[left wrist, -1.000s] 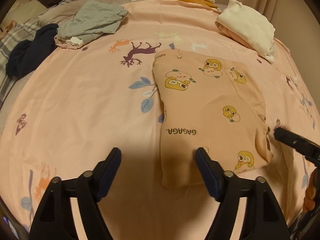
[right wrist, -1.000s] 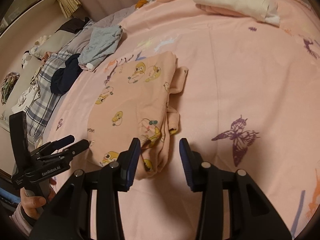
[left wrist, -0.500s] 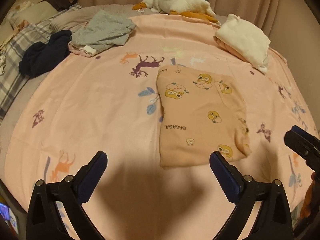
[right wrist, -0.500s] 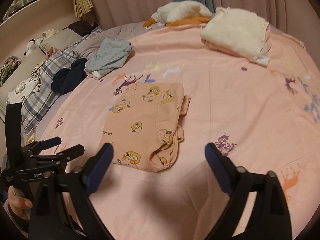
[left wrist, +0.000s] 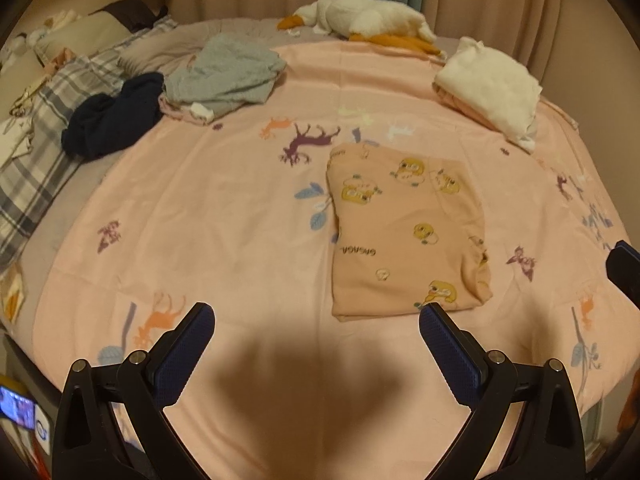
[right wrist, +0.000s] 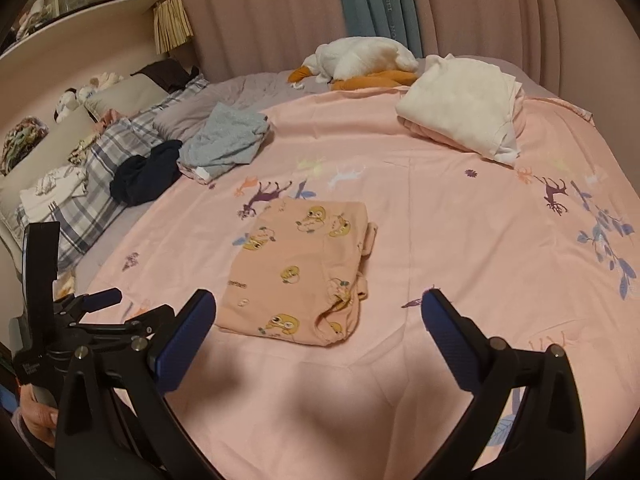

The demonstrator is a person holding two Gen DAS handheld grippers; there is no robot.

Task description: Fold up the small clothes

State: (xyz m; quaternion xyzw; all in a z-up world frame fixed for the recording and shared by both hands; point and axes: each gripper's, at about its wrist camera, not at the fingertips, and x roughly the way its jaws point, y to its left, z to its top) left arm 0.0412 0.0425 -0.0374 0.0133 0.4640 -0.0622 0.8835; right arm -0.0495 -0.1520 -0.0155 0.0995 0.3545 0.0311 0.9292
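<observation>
A peach garment with yellow duck prints (left wrist: 404,232) lies folded in a rectangle on the pink bedsheet (left wrist: 224,208). My left gripper (left wrist: 316,316) hovers above the sheet short of the garment's near edge, open and empty. In the right wrist view the same garment (right wrist: 304,272) lies flat just beyond my right gripper (right wrist: 319,298), whose jaws are opening with nothing between them. The left gripper (right wrist: 104,308) shows there at the lower left, held by a hand (right wrist: 36,420).
A crumpled grey garment (left wrist: 228,76) and a navy one (left wrist: 112,120) lie at the far left. A white folded pile (left wrist: 488,84) sits at the far right, a plush goose (left wrist: 360,16) behind it. Plaid pillows (left wrist: 36,168) line the left edge.
Both grippers have opened wide and risen back from the garment's near edge. The folded garment lies where it was.
</observation>
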